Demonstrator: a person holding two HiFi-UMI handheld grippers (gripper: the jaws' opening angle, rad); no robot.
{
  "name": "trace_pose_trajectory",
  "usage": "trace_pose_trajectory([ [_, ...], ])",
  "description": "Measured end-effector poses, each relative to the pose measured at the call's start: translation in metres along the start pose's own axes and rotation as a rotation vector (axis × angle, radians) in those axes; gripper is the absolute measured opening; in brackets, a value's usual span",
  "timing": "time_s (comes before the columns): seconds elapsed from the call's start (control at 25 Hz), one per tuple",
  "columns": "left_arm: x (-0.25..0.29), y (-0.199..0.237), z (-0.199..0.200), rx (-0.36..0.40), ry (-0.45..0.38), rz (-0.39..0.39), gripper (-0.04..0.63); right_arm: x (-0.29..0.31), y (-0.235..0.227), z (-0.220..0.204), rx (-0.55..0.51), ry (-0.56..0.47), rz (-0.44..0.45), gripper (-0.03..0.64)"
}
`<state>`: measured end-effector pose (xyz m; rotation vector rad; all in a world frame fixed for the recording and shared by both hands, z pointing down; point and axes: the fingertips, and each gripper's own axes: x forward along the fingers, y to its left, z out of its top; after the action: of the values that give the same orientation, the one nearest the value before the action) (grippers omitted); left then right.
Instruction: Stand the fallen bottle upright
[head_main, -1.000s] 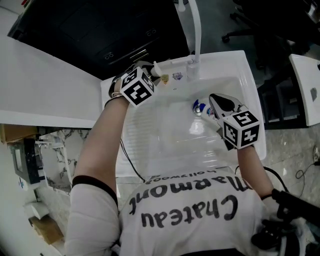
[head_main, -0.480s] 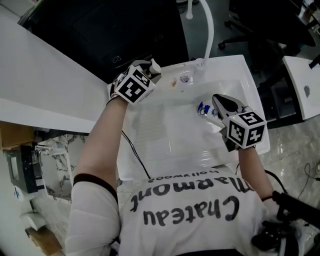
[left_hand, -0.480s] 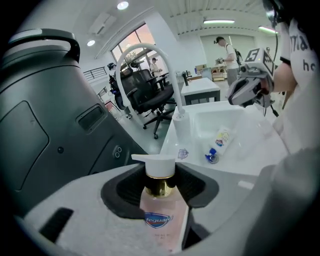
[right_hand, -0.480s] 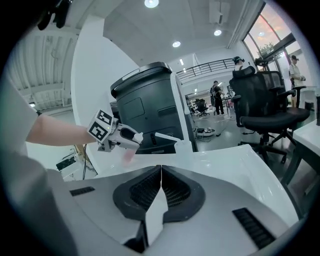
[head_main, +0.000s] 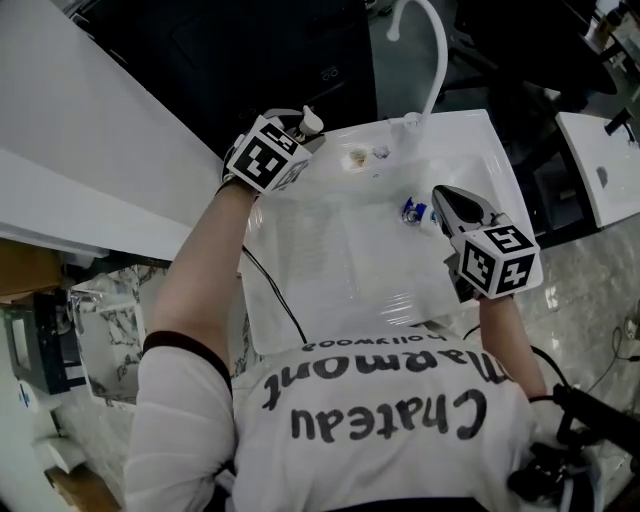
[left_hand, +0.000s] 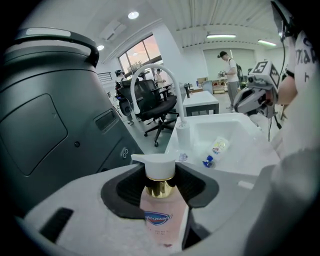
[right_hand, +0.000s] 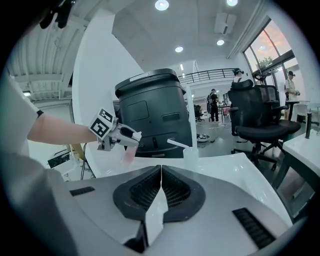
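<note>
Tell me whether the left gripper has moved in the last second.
Yes: the left gripper, gripping a soap bottle, has drawn leftward, away from the faucet.

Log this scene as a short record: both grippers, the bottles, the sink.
left gripper: jaws closed on the pink pump bottle
right gripper: jaws together, nothing between them
small bottle: blue cap, lying on its side in the sink
faucet: white, at the sink's far rim
</note>
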<state>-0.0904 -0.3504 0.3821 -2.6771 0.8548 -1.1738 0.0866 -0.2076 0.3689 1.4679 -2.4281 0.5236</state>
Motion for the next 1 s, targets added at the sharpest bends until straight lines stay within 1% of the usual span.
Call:
trace_pose_trajectory([
  [0.2,-0.013,0.015,-0.003,-0.073,-0.041,0.014,0.190,-0.007,0.007,0.003,-0.015,0.005,-0.022,0.014],
  [0.36,-0.022,0.026,-0.007,-0.132,-0.073,0.036,0.190,-0.011,0.011,0.005,0.014,-0.004,-0.021,0.014],
  [0.48,-0.028,0.032,-0.009,-0.153,-0.092,0.051,0.190,-0.012,0.014,0.008,0.011,-0.005,-0.024,0.014],
  [0.56,-0.032,0.036,-0.011,-0.163,-0.102,0.072,0.192,-0.011,0.016,0.009,0.001,-0.003,-0.024,0.015],
  [0.76,-0.041,0.049,-0.012,-0.217,-0.147,0.128,0.190,-0.009,0.020,0.007,-0.019,0.011,-0.023,0.014],
  [0.88,-0.045,0.054,-0.012,-0.257,-0.174,0.139,0.190,-0.007,0.020,0.006,-0.029,0.015,-0.025,0.014],
  [1.0,-0.047,0.057,-0.012,-0.280,-0.184,0.141,0.190,-0.004,0.021,0.007,-0.038,0.016,-0.022,0.014],
])
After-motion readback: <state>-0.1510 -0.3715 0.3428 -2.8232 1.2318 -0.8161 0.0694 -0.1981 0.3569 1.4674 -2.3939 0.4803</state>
